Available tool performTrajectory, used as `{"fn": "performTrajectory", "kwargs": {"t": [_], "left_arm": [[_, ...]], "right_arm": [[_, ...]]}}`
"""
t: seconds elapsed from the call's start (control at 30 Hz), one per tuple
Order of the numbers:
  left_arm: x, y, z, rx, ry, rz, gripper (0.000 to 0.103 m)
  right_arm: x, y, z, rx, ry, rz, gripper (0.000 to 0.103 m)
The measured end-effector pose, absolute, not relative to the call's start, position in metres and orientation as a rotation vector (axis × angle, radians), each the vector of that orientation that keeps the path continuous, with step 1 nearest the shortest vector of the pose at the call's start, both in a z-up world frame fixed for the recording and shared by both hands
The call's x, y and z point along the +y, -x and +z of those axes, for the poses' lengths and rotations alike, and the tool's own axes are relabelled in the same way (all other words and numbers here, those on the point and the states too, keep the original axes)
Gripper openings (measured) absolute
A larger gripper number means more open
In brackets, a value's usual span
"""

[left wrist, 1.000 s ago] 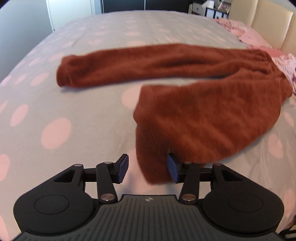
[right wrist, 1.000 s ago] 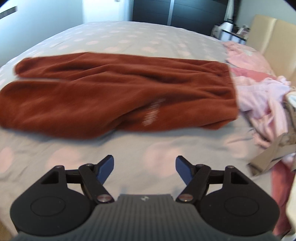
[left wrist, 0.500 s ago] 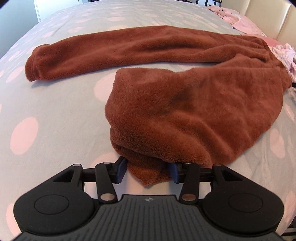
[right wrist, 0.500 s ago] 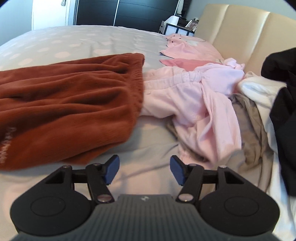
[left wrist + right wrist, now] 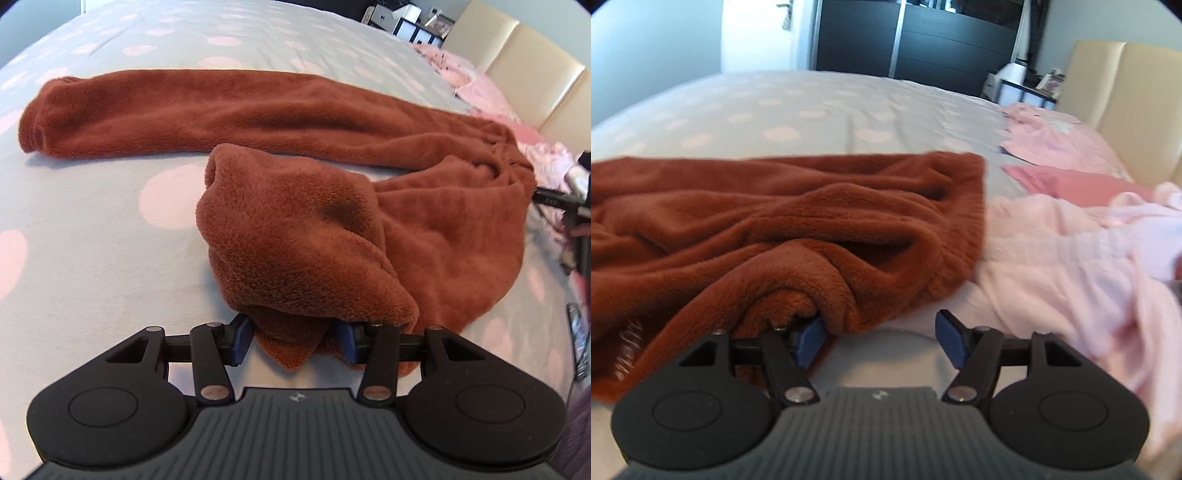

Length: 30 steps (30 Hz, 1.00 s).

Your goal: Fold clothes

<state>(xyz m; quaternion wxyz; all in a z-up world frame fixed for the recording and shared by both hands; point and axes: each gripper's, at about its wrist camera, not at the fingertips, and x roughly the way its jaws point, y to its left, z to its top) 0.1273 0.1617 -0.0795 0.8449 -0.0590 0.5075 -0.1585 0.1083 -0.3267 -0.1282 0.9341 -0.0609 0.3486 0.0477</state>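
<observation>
Left wrist view, your left claw (image 5: pixel 293 341): it is clamped on a bunched end of the brown fleece trousers (image 5: pixel 332 206); both blue pads (image 5: pixel 242 339) press into the fabric from either side, and a point of cloth hangs down between them.
Left wrist view, the garment: the end you hold is lifted and folded back toward you, heaped just ahead of the claw. The other leg lies stretched flat across the bed (image 5: pixel 92 240), running to the left, with its cuff well apart from your claw.
Left wrist view, surroundings: the bedspread is pale grey with pink dots. A padded cream headboard (image 5: pixel 517 70) stands at the upper right, with pink clothes (image 5: pixel 476 81) near it.

Right wrist view, your right claw (image 5: pixel 879 341): its jaws are apart and opening. Bare bedspread shows in the gap. The left pad (image 5: pixel 809 339) touches a rolled fold of the brown trousers (image 5: pixel 783 221); the right pad stands free.
Right wrist view, the garment: it lies ahead and to the left of the claw, rumpled, its straight edge toward the right.
Right wrist view, surroundings: a heap of pale pink clothes (image 5: pixel 1071 251) lies just beside that edge, to the right. A dark wardrobe (image 5: pixel 916 40) stands beyond the bed (image 5: pixel 812 110).
</observation>
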Motion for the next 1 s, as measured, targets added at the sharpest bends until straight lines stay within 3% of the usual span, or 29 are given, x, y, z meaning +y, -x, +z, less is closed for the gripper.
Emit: {"fn": "performTrajectory", "kwargs": {"t": [0.1, 0.13, 0.17, 0.2, 0.27, 0.37, 0.47, 0.83, 1.0], "left_arm": [[0.16, -0.13, -0.083, 1.08, 0.142, -0.341, 0.045], [0.159, -0.131, -0.083, 1.079, 0.144, -0.345, 0.044], [0.158, -0.131, -0.083, 1.08, 0.144, -0.352, 0.037], [0.157, -0.13, -0.082, 1.082, 0.144, -0.359, 0.032], [0.154, -0.129, -0.08, 1.079, 0.128, -0.364, 0.023], [0.152, -0.127, -0.075, 1.058, 0.094, -0.341, 0.014], [0.159, -0.123, -0.06, 0.998, 0.098, -0.29, 0.011], [0.246, -0.093, 0.048, 0.717, 0.21, -0.064, 0.009], [0.283, -0.086, 0.055, 0.787, 0.193, 0.025, 0.009]], "right_arm": [[-0.329, -0.114, -0.132, 0.687, 0.025, 0.162, 0.069], [-0.327, -0.115, -0.134, 0.686, -0.001, 0.169, 0.063], [-0.325, -0.116, -0.134, 0.689, -0.013, 0.173, 0.042], [-0.322, -0.118, -0.134, 0.693, -0.022, 0.176, 0.032], [-0.315, -0.119, -0.128, 0.705, 0.01, 0.162, 0.026], [-0.312, -0.112, -0.116, 0.705, 0.043, 0.116, 0.024], [-0.319, -0.1, -0.097, 0.695, 0.067, 0.056, 0.023], [-0.327, -0.029, 0.008, 0.603, 0.132, -0.108, 0.018], [-0.323, -0.007, 0.019, 0.701, 0.172, -0.043, 0.02]]}}
